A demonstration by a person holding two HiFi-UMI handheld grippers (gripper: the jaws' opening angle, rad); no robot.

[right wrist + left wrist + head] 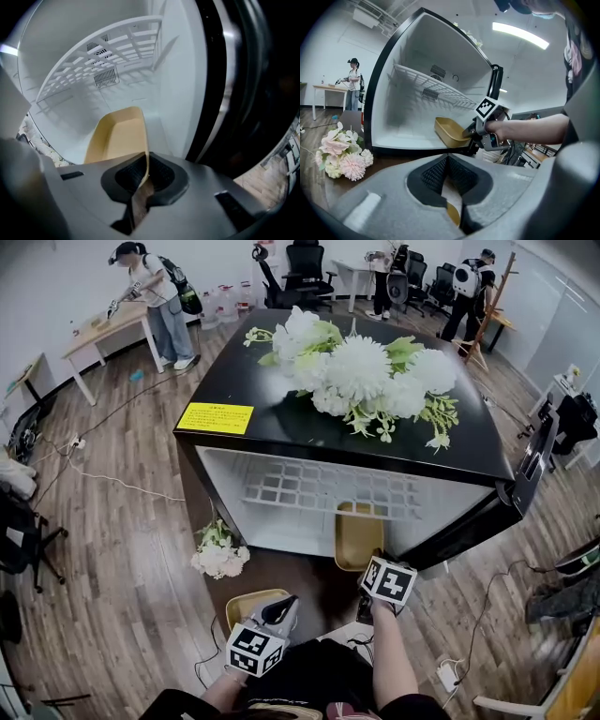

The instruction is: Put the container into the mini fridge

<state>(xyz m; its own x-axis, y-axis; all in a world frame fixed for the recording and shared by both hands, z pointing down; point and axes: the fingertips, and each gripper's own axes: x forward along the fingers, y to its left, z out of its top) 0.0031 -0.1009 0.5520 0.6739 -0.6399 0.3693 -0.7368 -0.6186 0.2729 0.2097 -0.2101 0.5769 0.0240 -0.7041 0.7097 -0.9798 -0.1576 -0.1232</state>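
The mini fridge (281, 427) stands open on the wooden floor, with a white inside and a wire shelf (319, 488). My right gripper (377, 565) is shut on the near rim of a tan container (357, 532), which reaches into the fridge's bottom compartment at the right. The right gripper view has that container (117, 138) tilted over the white floor, its rim pinched in the gripper (143, 180). My left gripper (277, 613) is lower left, outside the fridge, shut on a second tan container (248, 604). Only a tan edge (453, 213) shows between its jaws.
The fridge door (532, 465) hangs open at the right. White artificial flowers (361, 371) lie on the black top, and a small bunch (219, 554) lies on the floor left of the opening. Cables (112, 482) cross the floor. People work at desks at the back.
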